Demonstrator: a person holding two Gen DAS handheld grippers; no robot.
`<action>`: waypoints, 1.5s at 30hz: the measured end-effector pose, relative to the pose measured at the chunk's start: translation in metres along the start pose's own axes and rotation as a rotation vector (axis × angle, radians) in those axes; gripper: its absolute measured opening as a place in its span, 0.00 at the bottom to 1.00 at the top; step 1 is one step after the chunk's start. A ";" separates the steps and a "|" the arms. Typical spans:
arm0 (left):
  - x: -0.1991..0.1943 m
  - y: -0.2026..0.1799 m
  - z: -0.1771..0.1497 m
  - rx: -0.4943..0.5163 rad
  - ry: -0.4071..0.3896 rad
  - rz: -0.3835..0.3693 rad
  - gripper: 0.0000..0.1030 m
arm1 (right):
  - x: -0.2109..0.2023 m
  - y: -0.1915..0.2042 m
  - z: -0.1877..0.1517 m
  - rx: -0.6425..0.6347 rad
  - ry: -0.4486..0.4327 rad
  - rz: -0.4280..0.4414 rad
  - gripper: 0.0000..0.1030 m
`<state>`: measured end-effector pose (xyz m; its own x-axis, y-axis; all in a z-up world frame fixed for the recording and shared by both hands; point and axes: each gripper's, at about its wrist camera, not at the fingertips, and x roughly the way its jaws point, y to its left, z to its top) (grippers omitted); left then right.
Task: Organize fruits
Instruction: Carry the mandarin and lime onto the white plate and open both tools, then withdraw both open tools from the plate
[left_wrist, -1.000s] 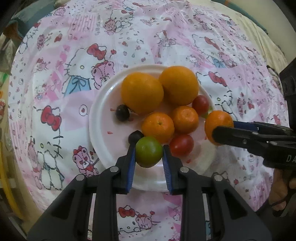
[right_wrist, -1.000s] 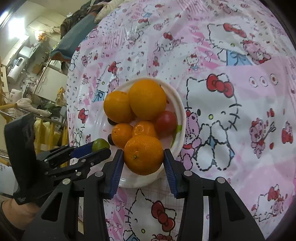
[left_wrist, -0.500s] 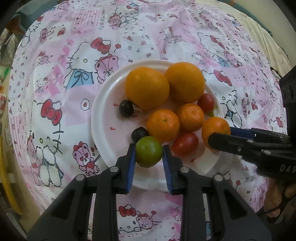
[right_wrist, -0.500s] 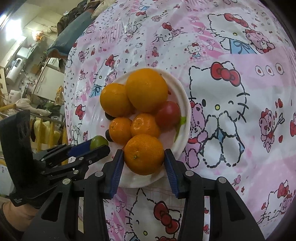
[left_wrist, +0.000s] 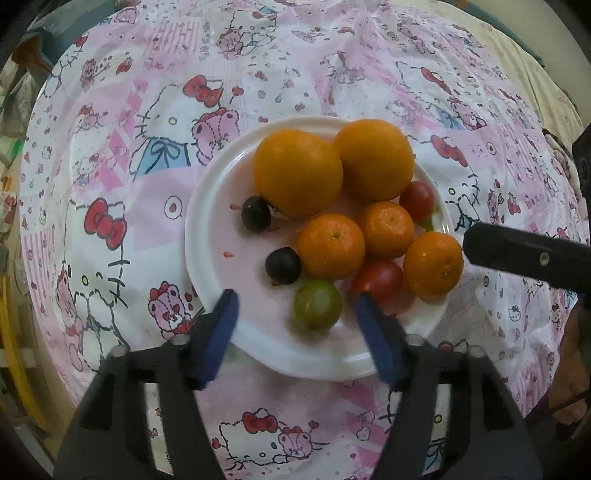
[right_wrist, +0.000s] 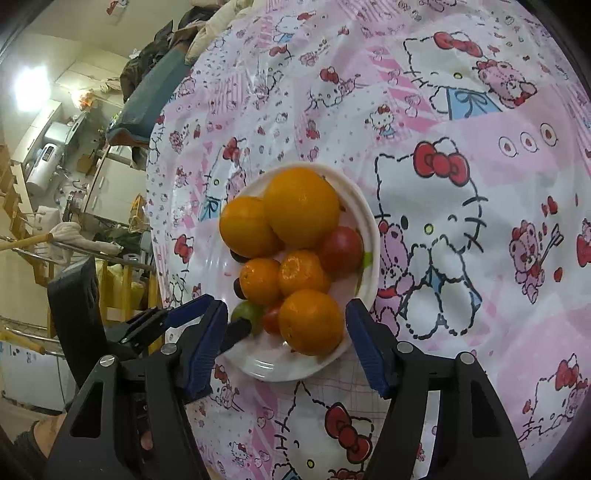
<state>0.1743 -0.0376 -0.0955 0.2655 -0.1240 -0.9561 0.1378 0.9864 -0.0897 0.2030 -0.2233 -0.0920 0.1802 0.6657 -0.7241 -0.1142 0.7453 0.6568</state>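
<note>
A white plate (left_wrist: 207, 258) on the Hello Kitty cloth holds two big oranges (left_wrist: 297, 173), three tangerines, two red tomatoes, two dark grapes and a green fruit (left_wrist: 317, 304). My left gripper (left_wrist: 297, 317) is open, its fingers wide on either side of the green fruit, which rests on the plate. My right gripper (right_wrist: 286, 328) is open around a tangerine (right_wrist: 310, 321) that lies on the plate's near rim (right_wrist: 280, 369). The same tangerine shows in the left wrist view (left_wrist: 433, 264), next to a right finger (left_wrist: 524, 254).
The pink and white cloth (left_wrist: 147, 166) covers the round table. Beyond the table's left edge in the right wrist view are wooden racks and kitchen clutter (right_wrist: 55, 184). The person's hand (left_wrist: 570, 373) is at the right edge.
Both grippers opened. The left let go of the green fruit onto the plate; the right let go of the tangerine at the plate's edge.
</note>
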 end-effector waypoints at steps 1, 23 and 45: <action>-0.001 0.000 0.000 -0.001 -0.005 -0.002 0.70 | -0.002 -0.001 0.001 0.006 -0.007 0.001 0.67; -0.084 0.015 -0.024 -0.103 -0.243 0.047 0.73 | -0.079 0.040 -0.022 -0.140 -0.248 -0.126 0.96; -0.153 0.016 -0.121 -0.171 -0.478 0.083 0.96 | -0.109 0.070 -0.113 -0.263 -0.431 -0.224 1.00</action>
<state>0.0203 0.0104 0.0152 0.6807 -0.0409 -0.7314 -0.0494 0.9936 -0.1016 0.0645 -0.2395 0.0095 0.6051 0.4567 -0.6522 -0.2579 0.8874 0.3821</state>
